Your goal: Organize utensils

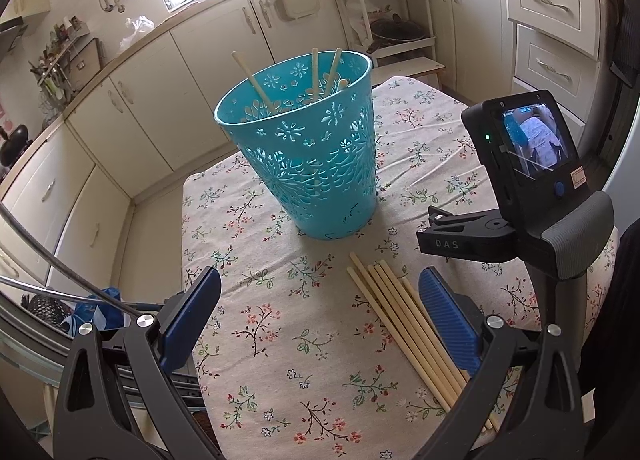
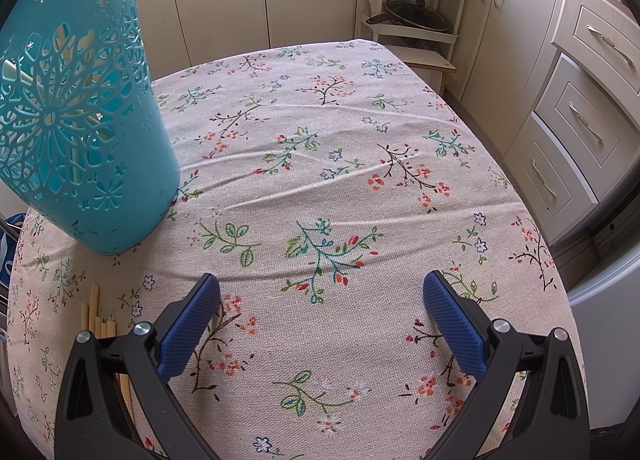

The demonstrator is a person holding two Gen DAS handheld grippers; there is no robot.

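Observation:
A teal perforated plastic basket [image 1: 310, 155] stands upright on the floral tablecloth [image 1: 280, 340], with several wooden chopsticks [image 1: 316, 69] standing in it. A bundle of several loose chopsticks [image 1: 404, 324] lies on the cloth in front of it. My left gripper [image 1: 320, 308] is open and empty, its right finger over the bundle's edge. My right gripper [image 2: 320, 316] is open and empty above bare cloth [image 2: 320, 139]; the basket [image 2: 80, 119] is at its upper left and the chopstick ends [image 2: 96, 316] at its lower left. The right gripper's body [image 1: 520, 195] shows in the left wrist view.
Cream kitchen cabinets [image 1: 132, 107] wrap around the table. A white shelf rack [image 2: 416, 11] with a lidded pan stands behind the table's far edge. Drawers [image 2: 580, 99] are at the right. A blue bag [image 1: 100, 308] lies off the table's left edge.

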